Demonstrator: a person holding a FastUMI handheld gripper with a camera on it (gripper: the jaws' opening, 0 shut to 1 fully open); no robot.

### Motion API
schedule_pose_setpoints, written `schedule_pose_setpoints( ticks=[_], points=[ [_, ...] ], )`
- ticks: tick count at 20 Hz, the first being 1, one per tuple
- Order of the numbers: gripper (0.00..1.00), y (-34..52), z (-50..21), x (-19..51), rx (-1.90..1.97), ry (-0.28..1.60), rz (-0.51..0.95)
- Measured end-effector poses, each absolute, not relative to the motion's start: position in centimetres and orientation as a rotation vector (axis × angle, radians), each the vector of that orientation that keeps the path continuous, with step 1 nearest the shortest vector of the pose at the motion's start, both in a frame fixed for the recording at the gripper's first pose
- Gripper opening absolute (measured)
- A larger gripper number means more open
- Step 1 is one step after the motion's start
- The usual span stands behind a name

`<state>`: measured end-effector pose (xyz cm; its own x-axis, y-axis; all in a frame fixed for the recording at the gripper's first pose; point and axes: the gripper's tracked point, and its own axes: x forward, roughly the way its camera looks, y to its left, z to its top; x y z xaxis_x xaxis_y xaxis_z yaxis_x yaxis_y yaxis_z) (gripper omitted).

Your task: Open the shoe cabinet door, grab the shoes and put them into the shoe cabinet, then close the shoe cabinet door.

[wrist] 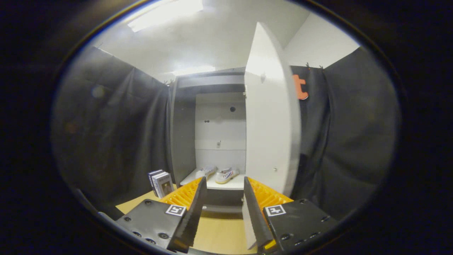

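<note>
Tool (222,198) fingers stand apart, gripping nothing, near the open shoe cabinet (208,124). Two shoes (226,175) rest on its far shelf (230,184); the door (270,117) swings out right.

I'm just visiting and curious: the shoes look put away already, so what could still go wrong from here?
1. The cabinet door stands wide open, its lower edge right by the open gripper; a careless swing could knock it.
2. One shoe sits near the shelf's front edge, so the closing door might catch it.
3. The small boxes standing left of the cabinet could get bumped over.
</note>
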<state>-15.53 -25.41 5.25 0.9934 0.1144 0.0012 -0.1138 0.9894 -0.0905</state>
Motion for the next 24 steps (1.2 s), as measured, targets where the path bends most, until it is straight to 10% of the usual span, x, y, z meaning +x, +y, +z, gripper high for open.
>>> schedule_pose_setpoints(
  ticks=[11, 24],
  points=[
    [0.66, -36.8, 8.4, -14.6, -0.092, -0.034, -0.054],
    [0.63, -33.7, 6.9, -11.7, -0.087, 0.040, 0.086]
  ],
)
